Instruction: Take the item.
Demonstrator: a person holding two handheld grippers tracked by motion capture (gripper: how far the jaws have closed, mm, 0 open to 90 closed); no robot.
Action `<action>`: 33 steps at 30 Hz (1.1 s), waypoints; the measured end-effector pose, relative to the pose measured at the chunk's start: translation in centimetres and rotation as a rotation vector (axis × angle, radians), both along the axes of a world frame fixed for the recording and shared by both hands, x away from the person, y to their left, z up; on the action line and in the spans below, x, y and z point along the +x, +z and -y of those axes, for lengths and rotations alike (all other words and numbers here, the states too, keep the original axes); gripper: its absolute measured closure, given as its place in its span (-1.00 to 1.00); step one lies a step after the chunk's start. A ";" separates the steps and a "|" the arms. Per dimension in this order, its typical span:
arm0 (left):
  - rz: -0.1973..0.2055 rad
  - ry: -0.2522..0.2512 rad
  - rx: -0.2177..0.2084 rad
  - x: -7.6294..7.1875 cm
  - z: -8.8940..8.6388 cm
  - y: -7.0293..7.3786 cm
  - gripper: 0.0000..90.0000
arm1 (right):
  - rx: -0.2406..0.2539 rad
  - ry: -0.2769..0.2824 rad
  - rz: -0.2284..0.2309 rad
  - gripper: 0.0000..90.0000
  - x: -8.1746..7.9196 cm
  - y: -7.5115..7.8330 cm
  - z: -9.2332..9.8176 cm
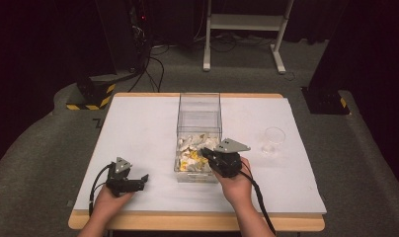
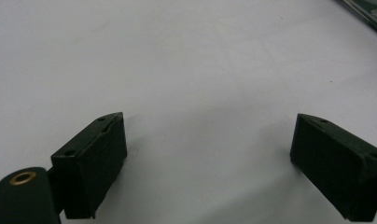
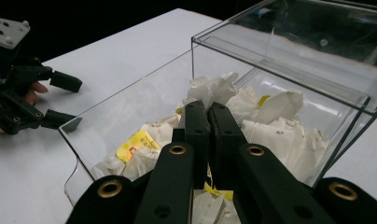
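Right gripper [image 3: 207, 109] poised over the near end of the clear box [image 1: 199, 111], jaws pressed together with nothing visibly pinched between them, tips just above the crumpled white and yellow packets [image 3: 252, 116] heaped in that near end. Far half of the box bare. Left gripper [image 2: 207, 140] low over the white surface [image 1: 138, 128], left of the box and well apart from it, jaws spread wide around nothing. Clear glass [image 1: 273, 139] upright on the surface, right of the box, near the right hand [image 1: 237, 185].
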State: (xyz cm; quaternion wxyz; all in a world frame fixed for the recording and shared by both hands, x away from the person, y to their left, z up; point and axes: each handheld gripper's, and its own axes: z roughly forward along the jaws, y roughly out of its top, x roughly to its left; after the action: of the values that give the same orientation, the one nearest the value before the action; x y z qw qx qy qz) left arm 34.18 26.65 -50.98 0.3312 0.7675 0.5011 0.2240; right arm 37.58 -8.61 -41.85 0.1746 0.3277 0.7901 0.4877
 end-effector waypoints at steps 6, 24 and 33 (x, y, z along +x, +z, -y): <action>-0.001 -0.001 -0.001 0.0 0.0 0.0 -0.75 | 0.013 -0.006 0.025 0.95 -0.1 0.4 0.1; -0.001 -0.001 -0.002 0.0 0.0 0.0 -0.75 | 0.070 -0.030 0.085 0.95 -0.4 2.2 1.3; 0.000 0.001 -0.003 0.0 0.0 0.0 -0.75 | 0.087 -0.044 0.120 0.95 -0.6 3.1 1.8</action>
State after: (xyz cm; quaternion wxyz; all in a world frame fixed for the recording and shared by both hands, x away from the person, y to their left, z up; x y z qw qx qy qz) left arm 34.18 26.69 -50.99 0.3321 0.7668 0.5017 0.2235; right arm 37.03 -10.45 -38.79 0.2177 0.3224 0.7491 0.5363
